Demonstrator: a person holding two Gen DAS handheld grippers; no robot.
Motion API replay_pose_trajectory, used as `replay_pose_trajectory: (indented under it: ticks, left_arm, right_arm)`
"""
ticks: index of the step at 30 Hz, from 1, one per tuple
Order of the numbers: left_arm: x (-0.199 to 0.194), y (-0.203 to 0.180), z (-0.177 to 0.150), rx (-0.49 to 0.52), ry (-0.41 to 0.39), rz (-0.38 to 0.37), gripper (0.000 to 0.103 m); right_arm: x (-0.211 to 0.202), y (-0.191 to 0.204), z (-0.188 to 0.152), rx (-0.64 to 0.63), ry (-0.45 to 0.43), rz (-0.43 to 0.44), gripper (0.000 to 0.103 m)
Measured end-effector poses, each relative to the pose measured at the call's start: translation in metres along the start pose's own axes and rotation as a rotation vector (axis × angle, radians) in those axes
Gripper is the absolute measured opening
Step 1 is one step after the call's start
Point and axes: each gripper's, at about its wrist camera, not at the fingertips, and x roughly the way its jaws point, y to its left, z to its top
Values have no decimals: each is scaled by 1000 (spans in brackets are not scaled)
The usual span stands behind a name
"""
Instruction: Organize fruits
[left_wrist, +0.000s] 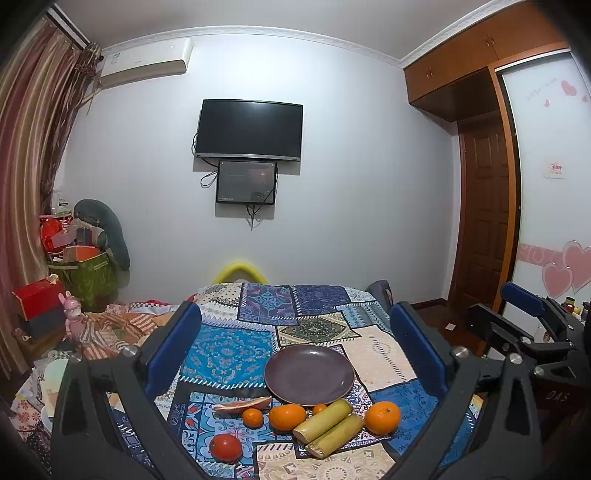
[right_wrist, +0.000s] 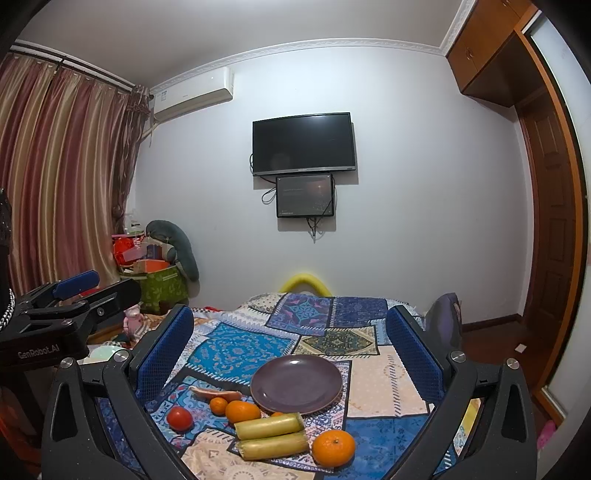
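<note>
An empty dark purple plate (left_wrist: 309, 373) (right_wrist: 296, 383) sits on a patchwork cloth. In front of it lie two sugarcane pieces (left_wrist: 328, 427) (right_wrist: 271, 435), a large orange (left_wrist: 382, 417) (right_wrist: 333, 447), another orange (left_wrist: 287, 417) (right_wrist: 242, 411), a small mandarin (left_wrist: 252, 418) (right_wrist: 218, 405), a red tomato (left_wrist: 225, 447) (right_wrist: 180, 418) and a grapefruit slice (left_wrist: 242, 404) (right_wrist: 215, 393). My left gripper (left_wrist: 295, 350) is open and empty above the fruit. My right gripper (right_wrist: 290, 350) is open and empty, also above the fruit.
The patchwork cloth (left_wrist: 229, 350) covers a table or bed. Boxes and bags (left_wrist: 81, 266) are stacked at the left by the curtain. A TV (left_wrist: 249, 129) hangs on the far wall. A wooden door and wardrobe (left_wrist: 484, 206) stand at the right.
</note>
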Motion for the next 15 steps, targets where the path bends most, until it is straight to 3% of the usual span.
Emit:
replay_pose_trajectory:
  ticks: [15]
  left_arm:
    - [3, 5, -3, -4, 6, 12, 103]
  right_arm:
    - [-3, -2, 2, -6, -1, -12, 103]
